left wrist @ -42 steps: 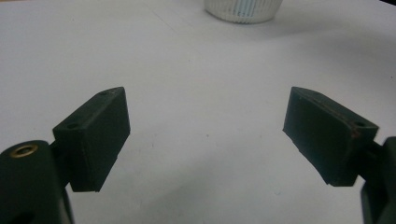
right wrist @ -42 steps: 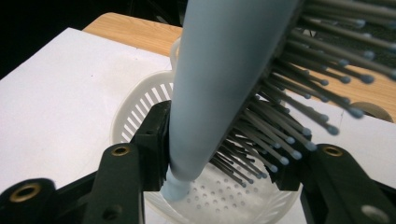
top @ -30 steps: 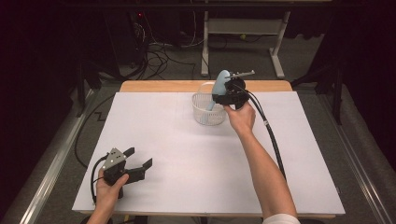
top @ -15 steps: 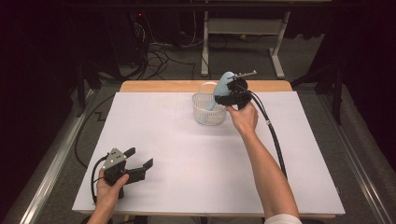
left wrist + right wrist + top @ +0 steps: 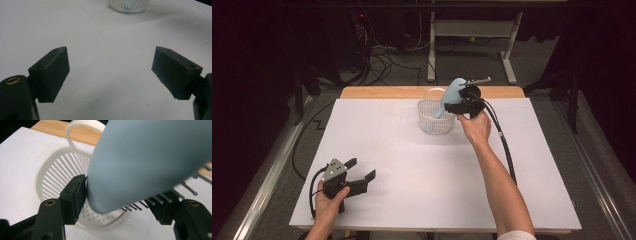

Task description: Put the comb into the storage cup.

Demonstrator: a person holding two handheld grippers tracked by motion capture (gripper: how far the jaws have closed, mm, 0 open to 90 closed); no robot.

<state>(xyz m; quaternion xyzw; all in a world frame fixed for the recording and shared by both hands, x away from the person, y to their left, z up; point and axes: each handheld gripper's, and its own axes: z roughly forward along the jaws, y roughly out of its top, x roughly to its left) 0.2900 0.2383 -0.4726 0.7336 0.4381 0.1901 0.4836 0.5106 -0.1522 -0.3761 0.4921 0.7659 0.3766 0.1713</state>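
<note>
A light-blue hairbrush (image 5: 454,90) (image 5: 150,157) stands tilted with its handle down in a white slotted basket (image 5: 428,107) (image 5: 55,167) at the table's back middle. My right gripper (image 5: 451,105) (image 5: 120,192) is around the brush head. One pad lies against the smooth back and the other stands at the bristle tips. Its jaws have just been opening with the brush between them, and I see no squeeze on it. My left gripper (image 5: 362,168) (image 5: 110,57) rests at the front left, open wide and empty, facing the basket (image 5: 128,6).
A white sheet (image 5: 402,165) covers the table, and a wooden edge (image 5: 382,92) shows at the back. The right gripper's black cable (image 5: 507,150) trails beside the right forearm. Beyond the table are floor cables and a desk frame (image 5: 432,50).
The brush head and right gripper have shifted very slightly above the basket. The left hand and its gripper have stayed where they were.
</note>
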